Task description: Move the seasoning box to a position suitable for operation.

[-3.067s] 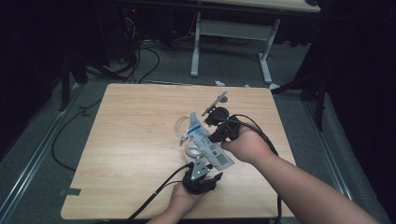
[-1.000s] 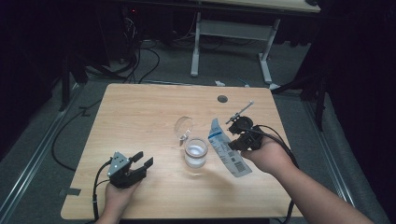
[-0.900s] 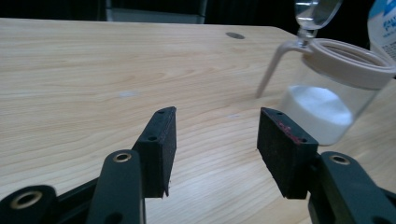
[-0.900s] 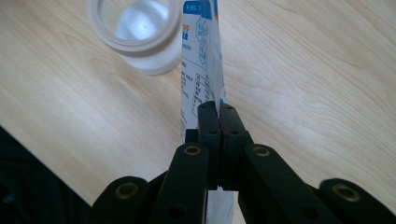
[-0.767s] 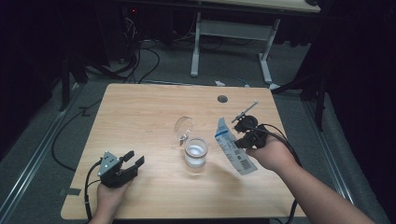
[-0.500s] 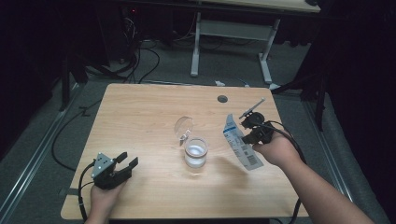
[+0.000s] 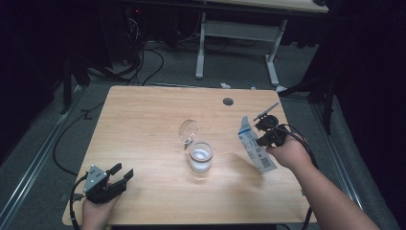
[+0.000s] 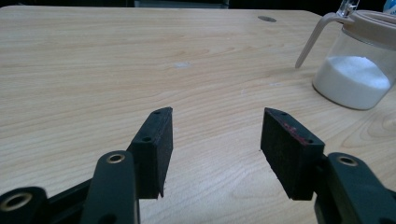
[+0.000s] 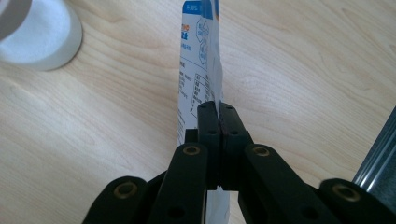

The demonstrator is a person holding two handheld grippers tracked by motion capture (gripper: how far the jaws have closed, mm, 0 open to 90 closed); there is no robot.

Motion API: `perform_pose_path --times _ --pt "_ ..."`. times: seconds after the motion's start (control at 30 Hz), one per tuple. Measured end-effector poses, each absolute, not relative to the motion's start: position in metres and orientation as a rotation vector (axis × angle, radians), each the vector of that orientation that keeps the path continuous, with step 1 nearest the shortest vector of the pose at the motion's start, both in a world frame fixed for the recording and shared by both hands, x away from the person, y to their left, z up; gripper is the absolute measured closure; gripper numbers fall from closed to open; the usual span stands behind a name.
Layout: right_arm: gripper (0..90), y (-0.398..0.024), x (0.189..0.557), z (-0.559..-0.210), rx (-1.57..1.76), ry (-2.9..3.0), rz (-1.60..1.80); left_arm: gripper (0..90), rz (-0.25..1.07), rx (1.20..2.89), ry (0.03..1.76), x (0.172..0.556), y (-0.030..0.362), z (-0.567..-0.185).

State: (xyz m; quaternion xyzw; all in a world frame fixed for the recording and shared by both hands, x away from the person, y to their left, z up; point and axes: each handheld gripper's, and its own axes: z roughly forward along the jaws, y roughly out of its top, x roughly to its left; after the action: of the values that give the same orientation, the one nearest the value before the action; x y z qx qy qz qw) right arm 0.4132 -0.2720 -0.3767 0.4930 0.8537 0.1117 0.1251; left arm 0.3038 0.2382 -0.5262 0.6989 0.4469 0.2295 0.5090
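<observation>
My right claw (image 7: 262, 135) is clamped shut on a white and blue packet (image 7: 253, 149), pinching its thin edge flat between the pads; in the right gripper view the packet (image 9: 198, 79) rises straight ahead of the jaws with its printed face turned to their left, and I cannot tell what is left inside it. Beyond that claw, off to its left, stands a clear glass jar (image 7: 200, 156) with a layer of white powder in the bottom, its hinged lid (image 7: 188, 131) flipped up and back. My left claw (image 7: 119, 175) is well apart from the jar, low over the near left corner of the desk (image 7: 143, 120); its jaws stand apart with nothing but bare wood between them, and they have just been opening wider. From that claw, the jar (image 8: 357, 70) sits ahead and to the right, powder plainly visible through the wall.
</observation>
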Motion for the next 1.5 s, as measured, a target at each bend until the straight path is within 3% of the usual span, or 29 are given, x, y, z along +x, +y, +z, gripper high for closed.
perform_pose_path --times 0.6,1.5 --pt "90.0 -0.292 0.388 -0.379 1.422 2.27 0.638 43.9 0.6 1.687 1.077 0.27 0.261 -0.529" --pt "90.0 -0.313 0.347 -0.424 1.348 1.913 1.087 43.4 0.579 1.689 1.102 0.271 0.265 -0.529"
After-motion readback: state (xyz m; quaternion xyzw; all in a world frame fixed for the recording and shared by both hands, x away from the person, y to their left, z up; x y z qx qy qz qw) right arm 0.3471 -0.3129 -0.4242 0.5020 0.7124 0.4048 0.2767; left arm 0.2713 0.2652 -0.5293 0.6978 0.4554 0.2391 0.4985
